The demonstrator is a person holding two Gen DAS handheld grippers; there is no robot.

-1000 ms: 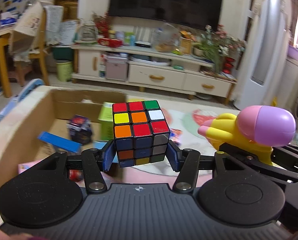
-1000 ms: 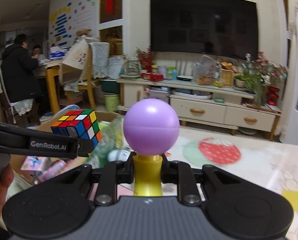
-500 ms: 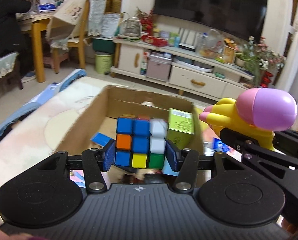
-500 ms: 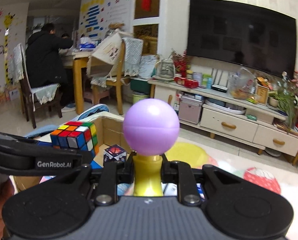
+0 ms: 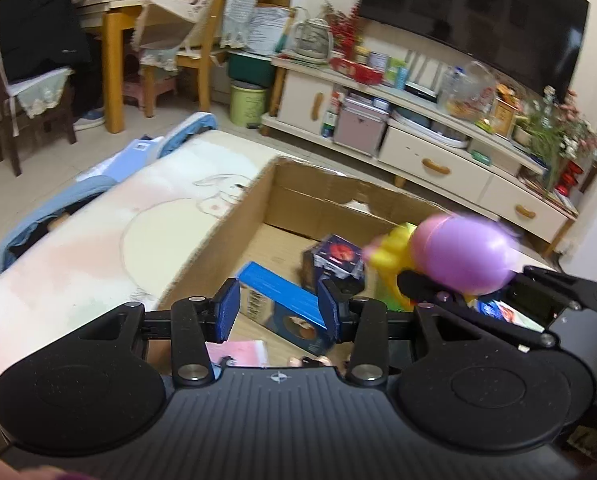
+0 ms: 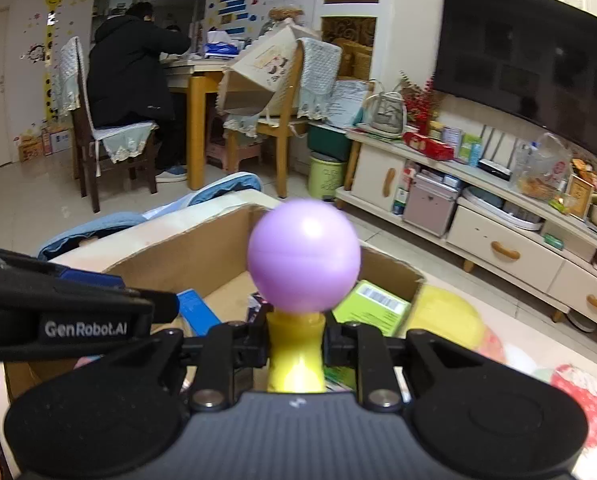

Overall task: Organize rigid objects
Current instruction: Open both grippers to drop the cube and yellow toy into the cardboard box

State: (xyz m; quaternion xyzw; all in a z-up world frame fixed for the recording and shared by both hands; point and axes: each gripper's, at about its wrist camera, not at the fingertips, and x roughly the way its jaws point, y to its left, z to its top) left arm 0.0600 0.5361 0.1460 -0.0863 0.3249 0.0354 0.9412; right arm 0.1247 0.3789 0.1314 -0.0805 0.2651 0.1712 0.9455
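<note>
My left gripper point(image 5: 278, 312) is open and empty, its blue pads point(image 5: 228, 316) apart above the near end of an open cardboard box point(image 5: 234, 224). The Rubik's cube is not in view. My right gripper point(image 6: 296, 346) is shut on a yellow toy with a purple ball head point(image 6: 303, 256), held upright over the box point(image 6: 178, 256). The toy also shows blurred at the right of the left wrist view point(image 5: 462, 256). The left gripper's arm point(image 6: 70, 320) crosses the left of the right wrist view.
In the box lie a blue box point(image 5: 278, 300), a dark patterned cube point(image 5: 336, 260), a pink item point(image 5: 238, 352) and a green carton point(image 6: 372, 308). The box sits on a cream patterned table point(image 5: 98, 248). A TV stand point(image 5: 438, 152) and a seated person point(image 6: 130, 68) are beyond.
The left gripper has opened and the Rubik's cube it held is gone from its jaws. Both grippers have swung left, further over the box. The right gripper still holds the toy.
</note>
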